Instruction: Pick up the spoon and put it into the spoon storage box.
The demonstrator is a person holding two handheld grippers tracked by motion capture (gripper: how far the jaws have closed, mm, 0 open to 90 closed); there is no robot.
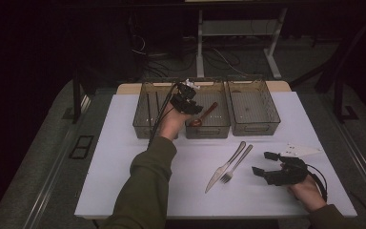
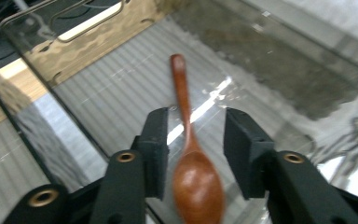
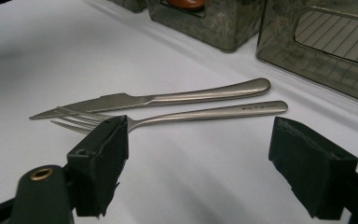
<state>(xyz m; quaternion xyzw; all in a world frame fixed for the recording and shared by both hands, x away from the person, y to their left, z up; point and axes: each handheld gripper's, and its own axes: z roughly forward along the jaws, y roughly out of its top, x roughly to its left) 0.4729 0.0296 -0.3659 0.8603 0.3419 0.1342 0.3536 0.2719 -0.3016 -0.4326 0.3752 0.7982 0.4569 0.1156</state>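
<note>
A brown wooden spoon [image 2: 186, 126] lies tilted in the middle clear bin [image 1: 214, 128], its bowl near the front wall and its handle pointing to the back right. My left gripper [image 2: 199, 149] hangs over that bin with the spoon between its jaws. A gap shows on each side of the spoon, so the pads do not press it. In the high view the left gripper [image 1: 194, 109] sits right beside the spoon [image 1: 208, 111]. My right gripper [image 3: 196, 158] rests open on the white table, just right of a steel fork [image 3: 205, 114] and table knife [image 3: 177, 98].
Three clear bins stand in a row at the back: left [image 1: 143, 125], middle, right [image 1: 255, 125]. The left one seems to hold thin dark sticks. A white flat utensil [image 1: 301, 150] lies behind the right gripper [image 1: 262, 163]. The fork [image 1: 236, 166] and knife [image 1: 225, 168] lie mid-table.
</note>
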